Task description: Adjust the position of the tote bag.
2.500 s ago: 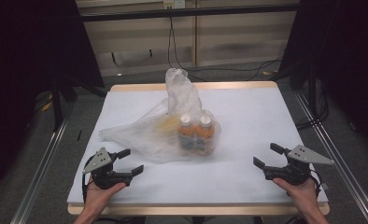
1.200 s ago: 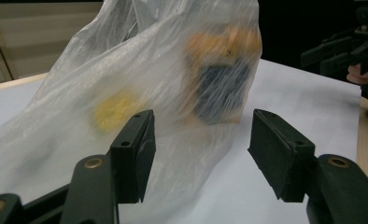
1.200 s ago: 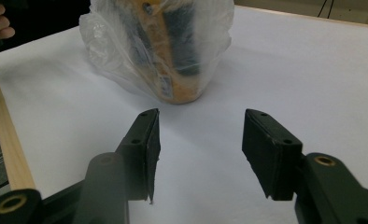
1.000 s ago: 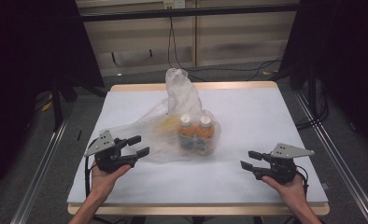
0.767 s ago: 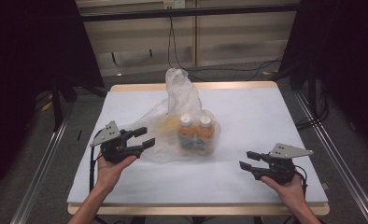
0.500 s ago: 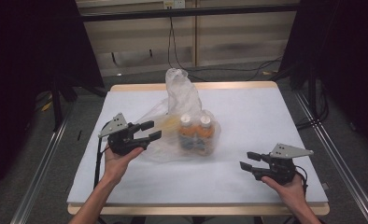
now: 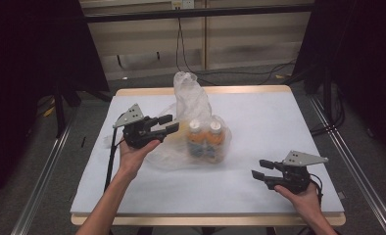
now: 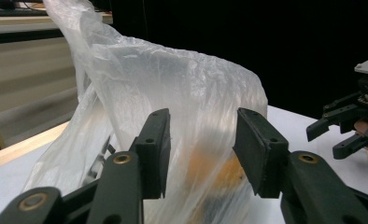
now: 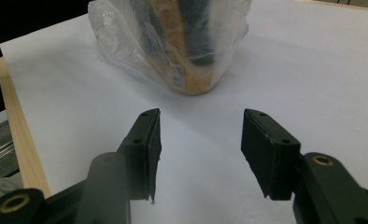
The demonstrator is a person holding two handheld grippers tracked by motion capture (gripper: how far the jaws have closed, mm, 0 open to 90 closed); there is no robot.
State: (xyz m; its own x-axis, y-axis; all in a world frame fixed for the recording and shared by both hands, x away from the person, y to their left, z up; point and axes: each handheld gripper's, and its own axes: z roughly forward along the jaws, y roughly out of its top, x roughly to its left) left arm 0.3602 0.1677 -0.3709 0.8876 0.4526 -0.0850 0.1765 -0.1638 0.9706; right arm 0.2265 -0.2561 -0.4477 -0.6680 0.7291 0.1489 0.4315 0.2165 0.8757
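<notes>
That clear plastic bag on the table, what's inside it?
Inside the plastic bag stand two bottles with white caps and orange contents, side by side. Crinkled film blurs their labels, so the brand cannot be read.

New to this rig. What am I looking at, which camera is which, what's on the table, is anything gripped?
There is no robot arm here: a person holds a hand-held two-jaw gripper in each hand. The high view looks down on the table from above the person's side. The other two pictures come from cameras riding on the grippers, looking along their black jaws.

On the white table top lies a clear plastic bag with two orange bottles with white caps standing inside it.

The left gripper is at the bag's left side. In the left gripper view the bag sits right behind its jaws, which have just been closing, but the pads are apart and nothing is pinched. The right gripper is near the table's front right, open, with bare table top between its jaws and the bag farther off. Nothing is gripped.
</notes>
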